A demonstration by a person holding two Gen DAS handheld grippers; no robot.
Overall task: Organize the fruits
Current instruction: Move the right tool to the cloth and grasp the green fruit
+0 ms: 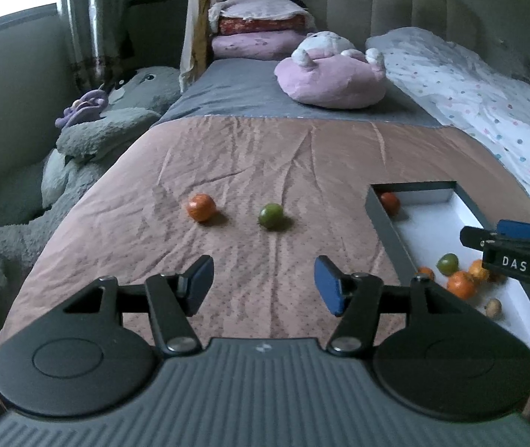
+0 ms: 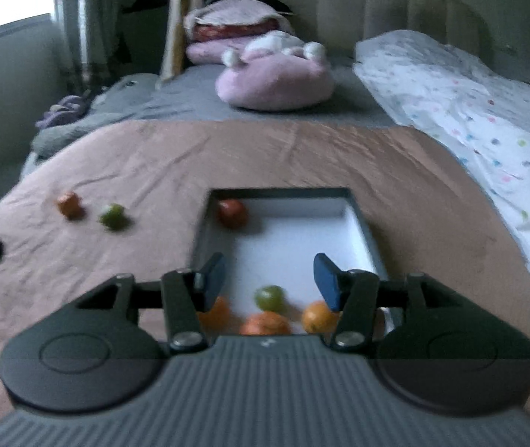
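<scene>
An orange fruit (image 1: 201,207) and a green fruit (image 1: 271,215) lie loose on the pink bedspread, ahead of my left gripper (image 1: 264,285), which is open with nothing between its fingers. To the right sits a dark box with a white inside (image 1: 432,219); a red fruit (image 1: 390,203) rests in its far corner, and several orange fruits (image 1: 460,285) and a green one (image 1: 447,263) at its near end. My right gripper (image 2: 269,282) hovers over the box's near end (image 2: 339,219), open and holding nothing, with a green fruit (image 2: 269,297) and oranges (image 2: 319,316) just below it.
A pink plush cushion (image 1: 334,78) and stacked pillows (image 1: 261,26) lie at the head of the bed. A white dotted quilt (image 1: 488,111) runs along the right side. Grey plush toys (image 1: 90,141) crowd the bed's left edge.
</scene>
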